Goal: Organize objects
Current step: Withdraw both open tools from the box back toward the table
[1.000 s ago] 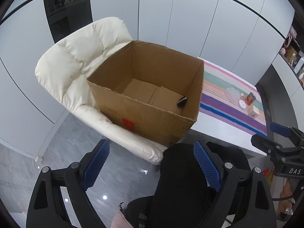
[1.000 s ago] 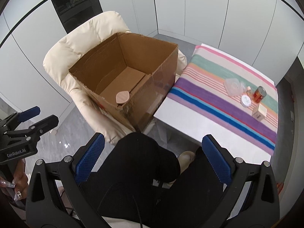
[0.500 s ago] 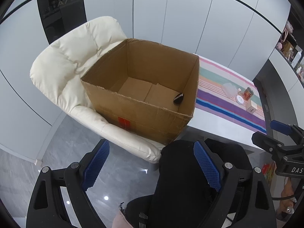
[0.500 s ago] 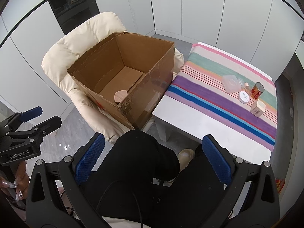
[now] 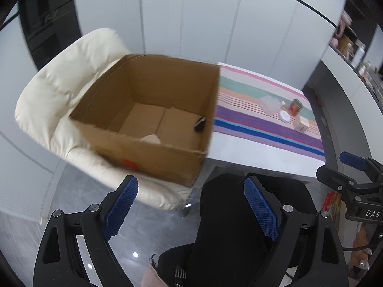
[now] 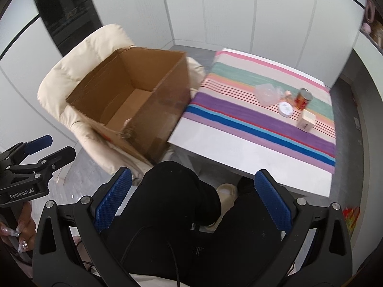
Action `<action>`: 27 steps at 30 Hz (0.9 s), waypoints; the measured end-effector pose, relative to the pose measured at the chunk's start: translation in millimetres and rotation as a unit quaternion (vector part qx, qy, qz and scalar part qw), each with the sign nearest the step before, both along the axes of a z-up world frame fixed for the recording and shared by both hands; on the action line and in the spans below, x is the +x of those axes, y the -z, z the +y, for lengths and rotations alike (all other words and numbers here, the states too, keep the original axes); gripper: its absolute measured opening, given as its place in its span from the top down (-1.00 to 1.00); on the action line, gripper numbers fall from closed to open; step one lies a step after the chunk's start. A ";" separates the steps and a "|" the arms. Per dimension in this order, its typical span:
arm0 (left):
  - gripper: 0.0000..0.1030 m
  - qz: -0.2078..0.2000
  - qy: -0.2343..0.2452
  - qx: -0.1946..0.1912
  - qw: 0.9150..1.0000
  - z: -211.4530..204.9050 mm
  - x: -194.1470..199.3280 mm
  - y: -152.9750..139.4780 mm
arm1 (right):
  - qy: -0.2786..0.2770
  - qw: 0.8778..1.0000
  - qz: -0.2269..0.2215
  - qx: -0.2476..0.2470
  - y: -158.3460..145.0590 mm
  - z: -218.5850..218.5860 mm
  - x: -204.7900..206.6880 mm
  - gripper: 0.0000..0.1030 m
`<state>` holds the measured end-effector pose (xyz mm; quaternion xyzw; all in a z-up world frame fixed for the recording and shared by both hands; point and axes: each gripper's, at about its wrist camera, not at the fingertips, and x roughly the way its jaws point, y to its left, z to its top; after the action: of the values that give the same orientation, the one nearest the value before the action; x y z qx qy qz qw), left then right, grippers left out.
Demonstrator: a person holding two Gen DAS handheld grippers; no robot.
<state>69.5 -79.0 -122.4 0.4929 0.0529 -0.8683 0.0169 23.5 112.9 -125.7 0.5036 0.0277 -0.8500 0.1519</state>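
Note:
An open cardboard box stands on a cream armchair. Inside lie a black object and a pale pink object. On the striped cloth lie a clear plastic piece, a round white lid, an amber jar and a small cream carton. My left gripper is open and empty, held low in front of the box. My right gripper is open and empty, in front of the table.
The white table stands right of the chair. The person's black-clad legs fill the foreground. White cabinet walls stand behind. Shelves with small items sit at the far right.
Both views have swung right and closer; the box and the table items look larger and blurred. Both grippers stay open and empty.

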 end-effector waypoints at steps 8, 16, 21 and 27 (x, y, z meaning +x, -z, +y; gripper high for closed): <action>-0.78 0.000 0.063 0.002 0.998 54.0 -23.0 -0.1 | 0.069 0.998 0.002 0.002 -2.6 61.1 2.1 -1.00; -0.78 -0.001 0.120 0.002 0.993 104.0 -44.1 0.5 | 0.138 0.990 -0.006 0.006 1.7 121.8 6.9 -1.00; -0.78 -0.009 0.151 0.007 0.989 133.7 -55.4 5.8 | 0.176 0.984 -0.012 0.005 6.7 157.0 10.4 -1.00; -0.78 -0.019 0.189 -0.003 0.982 166.2 -60.5 13.0 | 0.204 0.979 -0.023 0.005 16.9 183.8 11.4 -1.00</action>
<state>9.1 87.2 -135.4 0.5103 -0.0444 -0.8464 -0.1453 34.8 296.7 -142.6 0.5186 -0.0745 -0.8513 -0.0268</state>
